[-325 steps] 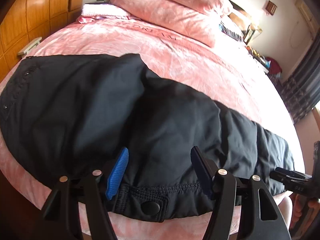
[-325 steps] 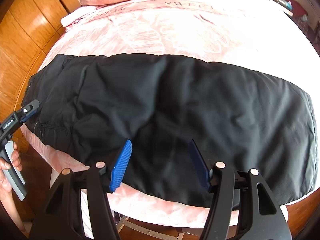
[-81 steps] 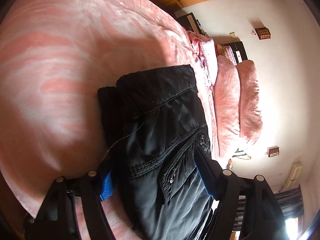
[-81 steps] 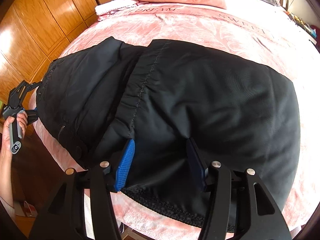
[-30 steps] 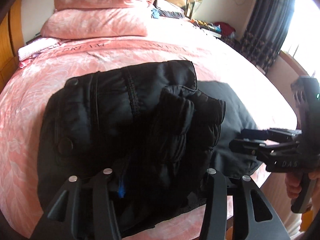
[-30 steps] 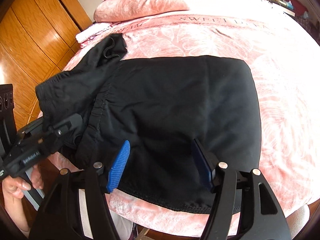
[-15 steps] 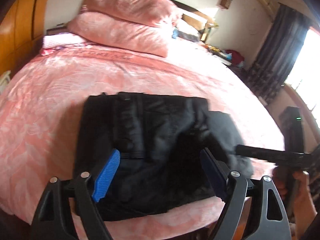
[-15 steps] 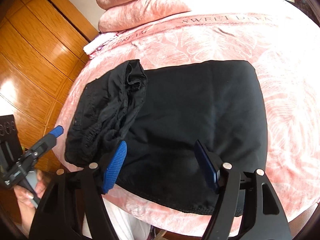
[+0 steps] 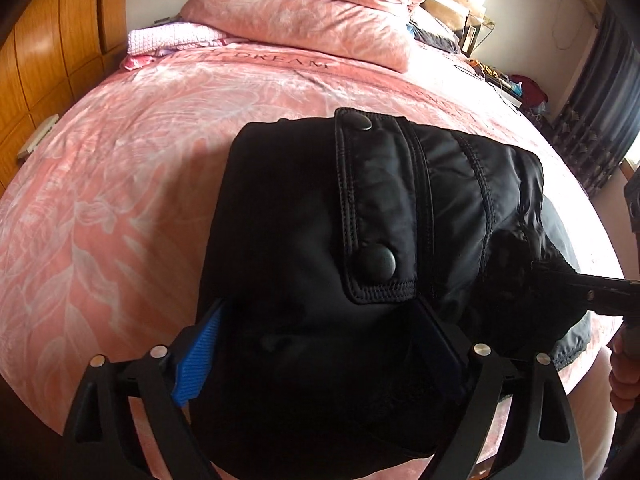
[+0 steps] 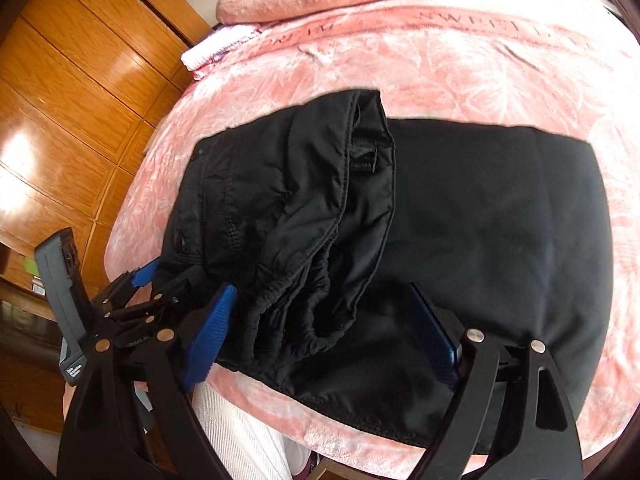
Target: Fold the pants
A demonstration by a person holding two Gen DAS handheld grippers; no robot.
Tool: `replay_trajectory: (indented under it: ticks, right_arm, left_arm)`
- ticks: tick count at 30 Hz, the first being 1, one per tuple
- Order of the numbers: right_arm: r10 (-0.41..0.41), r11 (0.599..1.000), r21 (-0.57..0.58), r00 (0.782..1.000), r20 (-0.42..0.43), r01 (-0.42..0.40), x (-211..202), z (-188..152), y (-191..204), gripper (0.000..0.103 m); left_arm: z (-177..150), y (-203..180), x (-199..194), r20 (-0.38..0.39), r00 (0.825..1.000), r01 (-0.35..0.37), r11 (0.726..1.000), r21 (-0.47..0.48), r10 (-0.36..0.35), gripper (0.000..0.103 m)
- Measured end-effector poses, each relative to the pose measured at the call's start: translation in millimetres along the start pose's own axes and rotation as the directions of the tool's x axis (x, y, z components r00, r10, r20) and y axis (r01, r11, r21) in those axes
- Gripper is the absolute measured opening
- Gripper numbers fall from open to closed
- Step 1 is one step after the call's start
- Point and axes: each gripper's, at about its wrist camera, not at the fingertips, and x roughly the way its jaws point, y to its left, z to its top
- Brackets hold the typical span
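Note:
The black padded pants (image 9: 360, 240) lie folded on the pink bed (image 9: 140, 168), the waistband part with its snap flap laid on top. In the right wrist view the pants (image 10: 480, 220) show the gathered waistband on the left over the flat folded legs. My left gripper (image 9: 320, 348) is open, its fingers astride the near edge of the fold. My right gripper (image 10: 320, 320) is open over the near edge of the pants. The left gripper also shows in the right wrist view (image 10: 136, 284), at the pants' left corner. The right gripper's tip shows in the left wrist view (image 9: 580, 284), at the pants' right edge.
Pink pillows (image 9: 304, 12) and a folded pink-white cloth (image 9: 172, 38) lie at the head of the bed. Wooden wardrobe doors (image 10: 72, 100) stand on the left. A cluttered bedside table (image 9: 496, 76) and dark curtains (image 9: 600, 100) are on the right.
The left gripper has come down close over the folded waistband. The right gripper has moved left and lower toward the near edge. The waistband part now lies flatter on the legs.

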Motion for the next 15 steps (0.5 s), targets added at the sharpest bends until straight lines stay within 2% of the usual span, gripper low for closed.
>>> replay_trajectory:
  ticks: [1, 2, 3, 4, 7, 10, 12, 15]
  right_arm:
    - [-0.008, 1.000, 0.004, 1.000, -0.006, 0.009, 8, -3, -2, 0.078]
    - [-0.019, 1.000, -0.014, 1.000, -0.005, 0.018, 14, -5, -1, 0.065]
    - [-0.025, 0.999, -0.033, 1.000, -0.008, 0.025, 18, -8, 1, 0.056]
    - [-0.014, 0.999, -0.040, 1.000, -0.006, 0.013, 20, -10, 3, 0.051]
    - [0.003, 0.999, -0.043, 1.000, -0.005, -0.004, 19, -13, 2, 0.048]
    - [0.031, 0.999, -0.034, 1.000, -0.004, -0.031, 19, -13, -2, 0.039]
    - [0.043, 0.998, -0.042, 0.999, 0.009, -0.042, 16, -12, -1, 0.027]
    - [0.109, 0.993, -0.040, 0.993, 0.039, -0.107, -1, -11, 3, 0.020]
  left_arm:
    - [-1, 0, 0, -0.002, 1.000, 0.001, 1.000, 0.002, -0.001, 0.091]
    - [-1, 0, 1, -0.005, 1.000, 0.002, 1.000, 0.003, -0.002, 0.091]
    - [-1, 0, 0, -0.008, 1.000, 0.000, 1.000, 0.007, 0.000, 0.091]
    - [-2, 0, -3, -0.008, 1.000, -0.002, 1.000, 0.009, 0.002, 0.091]
    - [-5, 7, -14, 0.012, 1.000, 0.004, 1.000, -0.027, -0.003, 0.091]
    - [-9, 17, -23, 0.025, 1.000, -0.003, 0.997, -0.079, 0.005, 0.091]
    - [-11, 25, -29, 0.034, 0.999, -0.009, 0.995, -0.104, 0.013, 0.091]
    - [-11, 35, -35, 0.043, 0.998, -0.028, 0.990, -0.140, 0.035, 0.091]
